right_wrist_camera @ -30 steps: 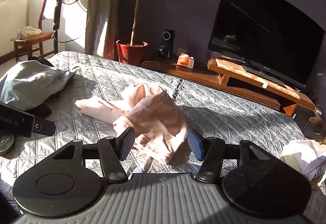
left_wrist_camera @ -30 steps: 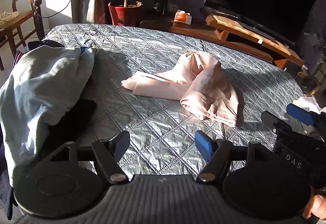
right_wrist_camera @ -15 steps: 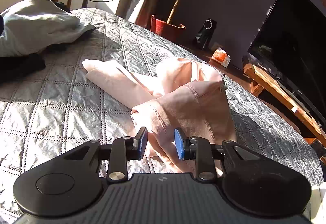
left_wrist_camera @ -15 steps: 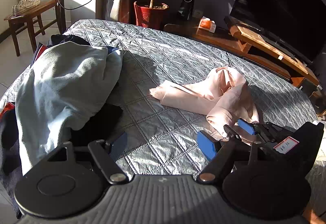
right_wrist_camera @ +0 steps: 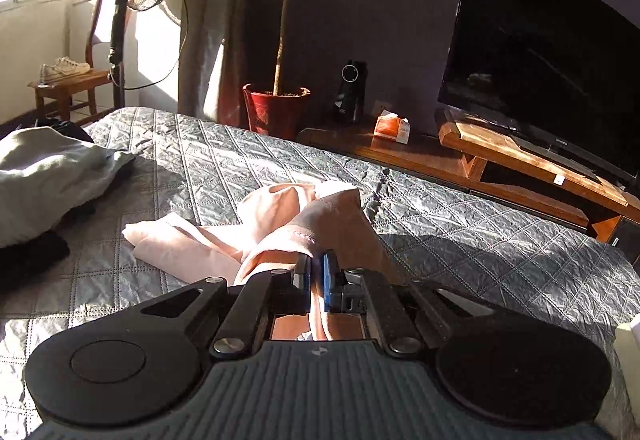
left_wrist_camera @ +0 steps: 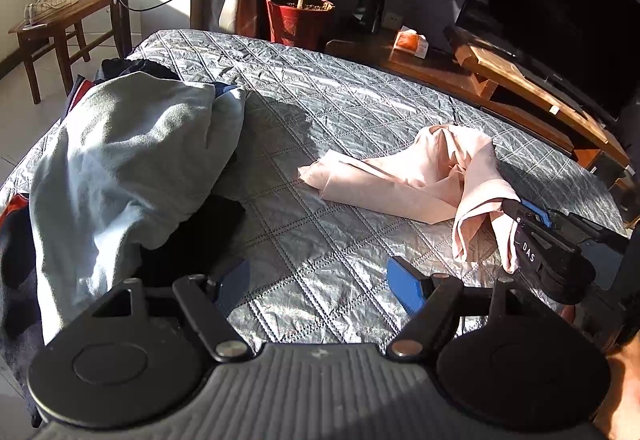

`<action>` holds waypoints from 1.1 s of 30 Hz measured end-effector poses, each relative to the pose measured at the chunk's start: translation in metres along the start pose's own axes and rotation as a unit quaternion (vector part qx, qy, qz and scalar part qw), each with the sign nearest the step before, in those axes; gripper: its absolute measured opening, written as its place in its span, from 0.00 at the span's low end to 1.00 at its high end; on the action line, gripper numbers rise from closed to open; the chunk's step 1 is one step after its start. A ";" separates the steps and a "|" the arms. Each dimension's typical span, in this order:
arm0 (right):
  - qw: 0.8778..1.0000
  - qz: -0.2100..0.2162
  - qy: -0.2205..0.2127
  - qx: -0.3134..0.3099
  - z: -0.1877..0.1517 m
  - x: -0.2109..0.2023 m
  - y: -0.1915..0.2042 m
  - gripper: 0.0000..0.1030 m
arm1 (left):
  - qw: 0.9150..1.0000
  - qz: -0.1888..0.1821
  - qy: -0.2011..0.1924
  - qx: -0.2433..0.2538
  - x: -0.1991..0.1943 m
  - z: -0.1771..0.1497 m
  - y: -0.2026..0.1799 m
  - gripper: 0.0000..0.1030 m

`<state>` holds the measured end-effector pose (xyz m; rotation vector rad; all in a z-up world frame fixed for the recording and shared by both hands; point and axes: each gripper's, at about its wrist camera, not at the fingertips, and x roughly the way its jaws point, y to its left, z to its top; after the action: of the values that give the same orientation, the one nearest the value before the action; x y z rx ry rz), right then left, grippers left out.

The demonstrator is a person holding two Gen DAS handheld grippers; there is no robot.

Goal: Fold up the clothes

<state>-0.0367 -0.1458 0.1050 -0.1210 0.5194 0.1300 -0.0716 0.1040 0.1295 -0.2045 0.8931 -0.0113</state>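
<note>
Your right gripper (right_wrist_camera: pixel 316 272) has just closed on the pink garment (left_wrist_camera: pixel 404 176), stretched leftward across the bed (left_wrist_camera: pixel 320 120); your left gripper (left_wrist_camera: pixel 318 286) gapes, empty

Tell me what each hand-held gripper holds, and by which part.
The right hand-held gripper pinches the pink garment at a stitched hem edge of its near end. The left hand-held gripper holds nothing.

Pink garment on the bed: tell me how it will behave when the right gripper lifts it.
The pink garment is probably floppy: it lies in soft twists on the quilt and drapes from the right gripper, whose jaws have just closed on a fold. It looks thin and likely light. Held at one point, the rest will probably hang and trail rather than keep shape.
</note>
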 end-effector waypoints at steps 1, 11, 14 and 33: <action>1.000 0.004 -0.012 0.026 0.010 -0.013 -0.011 0.06 | 1.000 -0.001 -0.001 0.000 0.000 0.000 0.000 0.70; 0.986 -0.102 -0.047 0.126 0.021 -0.096 -0.120 0.08 | 1.000 -0.011 0.001 0.006 0.001 -0.001 -0.007 0.71; 0.969 -0.200 0.001 0.146 -0.003 -0.098 -0.146 0.13 | 1.000 -0.015 0.002 0.010 0.002 -0.001 -0.009 0.72; 0.994 0.044 0.076 -0.070 -0.036 -0.004 0.026 0.16 | 1.000 -0.001 0.004 0.007 0.009 -0.001 -0.012 0.75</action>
<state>-0.0620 -0.1264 0.0737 -0.2477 0.6685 0.2441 -0.0658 0.0914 0.1242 -0.1912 0.8998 -0.0196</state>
